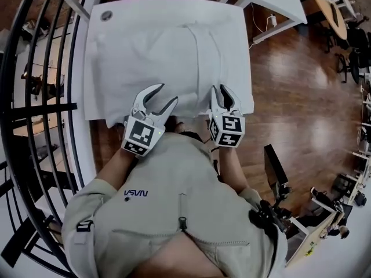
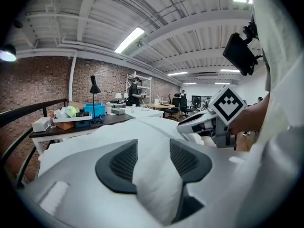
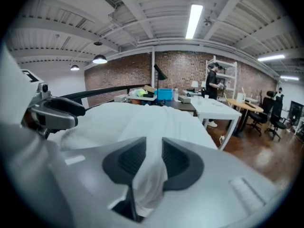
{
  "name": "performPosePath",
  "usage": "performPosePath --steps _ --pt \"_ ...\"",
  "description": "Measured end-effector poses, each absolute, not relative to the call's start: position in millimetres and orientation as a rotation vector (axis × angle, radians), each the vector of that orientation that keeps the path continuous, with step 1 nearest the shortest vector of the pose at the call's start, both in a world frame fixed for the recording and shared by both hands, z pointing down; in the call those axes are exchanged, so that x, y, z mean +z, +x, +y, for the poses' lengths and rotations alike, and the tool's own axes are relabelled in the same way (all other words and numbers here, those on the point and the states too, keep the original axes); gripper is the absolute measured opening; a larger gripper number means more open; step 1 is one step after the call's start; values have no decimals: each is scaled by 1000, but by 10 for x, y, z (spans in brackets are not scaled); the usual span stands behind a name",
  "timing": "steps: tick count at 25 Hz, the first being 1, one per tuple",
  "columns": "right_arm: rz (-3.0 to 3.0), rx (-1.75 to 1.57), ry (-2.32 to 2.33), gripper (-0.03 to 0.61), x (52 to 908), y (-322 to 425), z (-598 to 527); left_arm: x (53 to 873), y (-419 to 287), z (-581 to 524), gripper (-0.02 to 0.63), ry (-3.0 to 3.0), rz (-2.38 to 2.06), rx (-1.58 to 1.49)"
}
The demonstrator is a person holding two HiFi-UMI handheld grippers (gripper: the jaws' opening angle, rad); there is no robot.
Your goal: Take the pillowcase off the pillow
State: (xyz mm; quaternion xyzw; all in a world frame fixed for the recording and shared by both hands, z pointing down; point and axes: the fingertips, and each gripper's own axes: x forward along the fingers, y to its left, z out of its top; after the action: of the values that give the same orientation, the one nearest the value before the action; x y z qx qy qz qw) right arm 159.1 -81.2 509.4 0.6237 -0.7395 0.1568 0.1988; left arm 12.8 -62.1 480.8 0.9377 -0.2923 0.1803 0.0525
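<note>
A white pillow (image 1: 156,57) in its pillowcase (image 1: 200,62) is seen lying flat on a white table (image 1: 116,10), with its near edge just in front of the person. The pillowcase is gathered into a raised ridge that runs away from the person along the right part of the pillow. The right gripper (image 1: 222,91) is set at the near end of that ridge; in the right gripper view its jaws (image 3: 153,160) are drawn close together and a fold of the pillowcase (image 3: 151,175) is pinched between the dark pads, so the cloth is held fast there. The left gripper (image 1: 165,95) is placed at the near edge further left, and its jaws are spread wide. In the left gripper view a hump of the white cloth (image 2: 156,184) is seen rising between the separated pads (image 2: 126,160), but it is not squeezed by them, so that grip is released. The two grippers are kept near each other, side by side.
</note>
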Motion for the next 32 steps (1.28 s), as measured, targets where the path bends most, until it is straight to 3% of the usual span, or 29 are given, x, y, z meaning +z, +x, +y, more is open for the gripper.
performPosePath --steps 9,14,15,18,20,25,32 --pt "-2196 483 1585 125 5320 1558 -259 5492 509 -1 305 2767 -882 896" --pt "-2203 542 1417 166 5714 1412 18 5684 522 -133 307 2766 -1005 1040" --pt "-2200 549 1385 177 5799 1361 24 5724 500 -184 290 2763 -1038 1073" --pt "-2186 555 1312 184 6030 1217 -49 5811 437 -276 114 2727 -1044 1130" --pt "-2167 537 1305 184 6107 1192 -149 5761 424 -278 52 2702 -999 1133" --pt "-2150 427 1395 46 5868 1289 -302 5414 311 -422 23 2708 -1120 1040" --pt "-2042 160 1666 27 5186 1894 -527 4695 85 -861 21 2743 -1348 866"
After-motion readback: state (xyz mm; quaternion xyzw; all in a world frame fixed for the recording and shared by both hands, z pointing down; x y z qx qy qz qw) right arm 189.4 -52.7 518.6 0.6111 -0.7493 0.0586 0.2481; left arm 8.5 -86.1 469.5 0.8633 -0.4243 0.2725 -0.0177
